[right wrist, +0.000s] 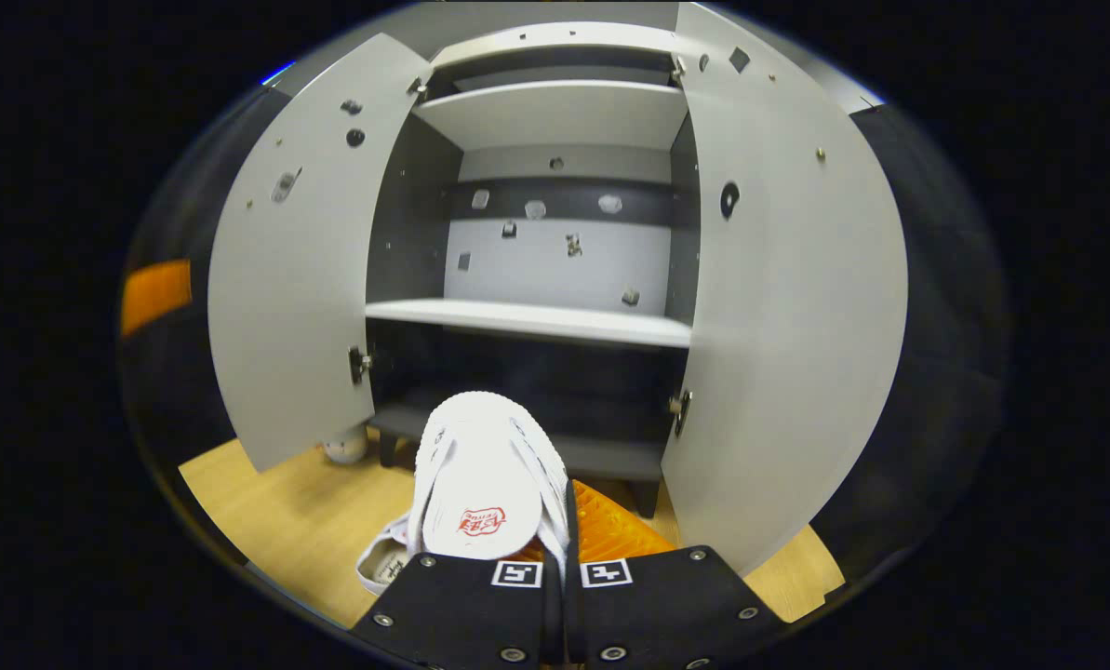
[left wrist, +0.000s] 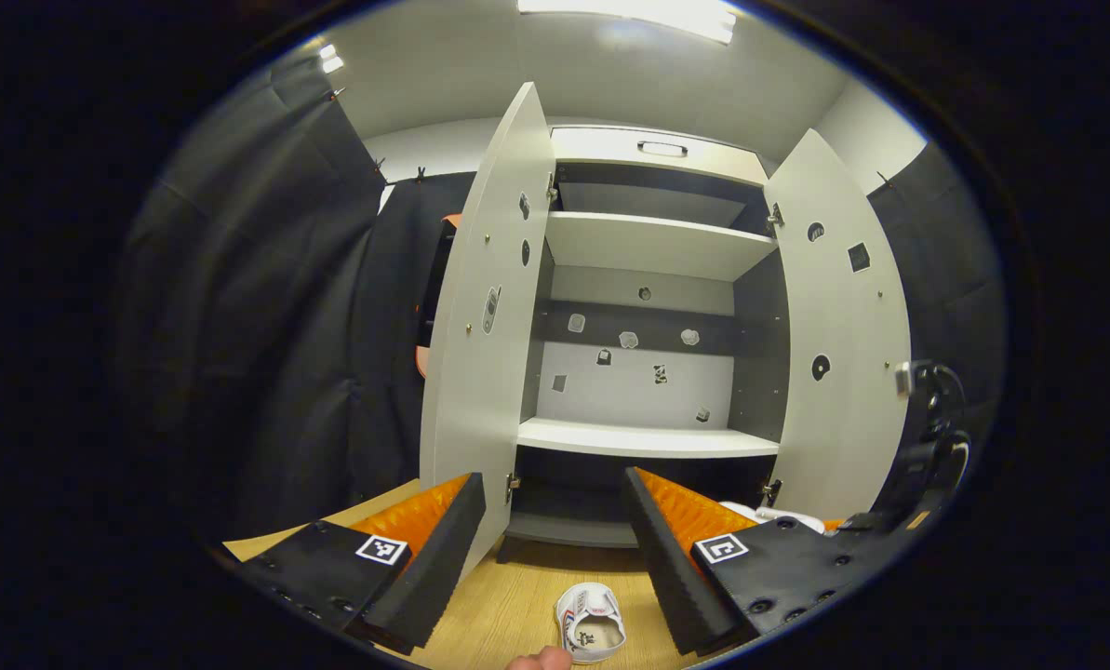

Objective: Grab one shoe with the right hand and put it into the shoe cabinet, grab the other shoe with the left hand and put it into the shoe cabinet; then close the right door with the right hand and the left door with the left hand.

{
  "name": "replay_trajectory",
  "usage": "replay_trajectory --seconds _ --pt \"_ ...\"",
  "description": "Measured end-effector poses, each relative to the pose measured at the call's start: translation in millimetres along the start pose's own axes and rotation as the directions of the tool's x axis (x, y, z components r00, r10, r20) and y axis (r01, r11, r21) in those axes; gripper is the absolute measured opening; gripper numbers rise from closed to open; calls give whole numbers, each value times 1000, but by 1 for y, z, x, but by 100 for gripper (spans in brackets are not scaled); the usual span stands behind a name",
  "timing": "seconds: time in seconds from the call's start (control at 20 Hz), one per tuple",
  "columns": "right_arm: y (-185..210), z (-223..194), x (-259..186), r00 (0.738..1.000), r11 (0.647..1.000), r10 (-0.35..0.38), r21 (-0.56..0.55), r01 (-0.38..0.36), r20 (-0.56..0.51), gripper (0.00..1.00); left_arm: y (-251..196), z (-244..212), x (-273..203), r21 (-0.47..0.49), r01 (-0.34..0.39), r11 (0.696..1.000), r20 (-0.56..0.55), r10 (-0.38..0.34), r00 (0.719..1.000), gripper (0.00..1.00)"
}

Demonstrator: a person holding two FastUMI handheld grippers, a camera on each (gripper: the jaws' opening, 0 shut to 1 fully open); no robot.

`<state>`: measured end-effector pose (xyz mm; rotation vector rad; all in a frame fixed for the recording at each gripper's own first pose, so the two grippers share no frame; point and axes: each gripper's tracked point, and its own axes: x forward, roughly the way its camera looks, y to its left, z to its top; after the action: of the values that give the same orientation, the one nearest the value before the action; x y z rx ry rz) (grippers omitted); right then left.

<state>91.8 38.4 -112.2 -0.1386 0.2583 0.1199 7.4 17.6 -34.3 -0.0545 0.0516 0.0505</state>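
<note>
The right gripper (right wrist: 555, 558) is clenching a white canvas low-top shoe (right wrist: 489, 475) at its heel end, both black fingers pressing on the thin collar, the toe pointing toward the open white two-door shoe cabinet (right wrist: 536, 321); the shoe is looking light and soft-walled, so the canvas side is likely giving under the pads while the rubber sole is keeping the shape; the heel rim is judged the sound place to take hold, since the smooth toe cap would probably slip. The left gripper (left wrist: 555, 544) is hanging released, its orange-ribbed fingers (left wrist: 675, 507) spread wide with nothing between them, above the second white canvas shoe (left wrist: 590, 622) lying on the pale wooden floor (left wrist: 508, 605), opening upward. The left gripper view is showing the cabinet's top drawer handle (left wrist: 662, 148) and, at the far right edge, what may be the other gripper and its shoe, though distortion there is heavy; the right gripper view is showing the red insole mark of the held shoe (right wrist: 482, 522) and, beside it on the floor, the second shoe's opening.
</note>
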Motion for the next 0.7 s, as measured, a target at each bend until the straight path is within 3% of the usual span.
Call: replay_trajectory --seconds 0.25,0.4,0.7 --pt "2 131 30 985 1000 -5 -27 10 173 0 1 -7 -5 -7 5 1000 -9 -5 1000 96" --pt "-9 181 76 973 997 -47 -41 58 224 0 8 -7 -7 1 -10 1000 -6 10 1000 96" --pt "-49 189 211 979 982 -180 -47 185 95 0 18 -9 -13 23 -24 999 -12 24 1000 96"
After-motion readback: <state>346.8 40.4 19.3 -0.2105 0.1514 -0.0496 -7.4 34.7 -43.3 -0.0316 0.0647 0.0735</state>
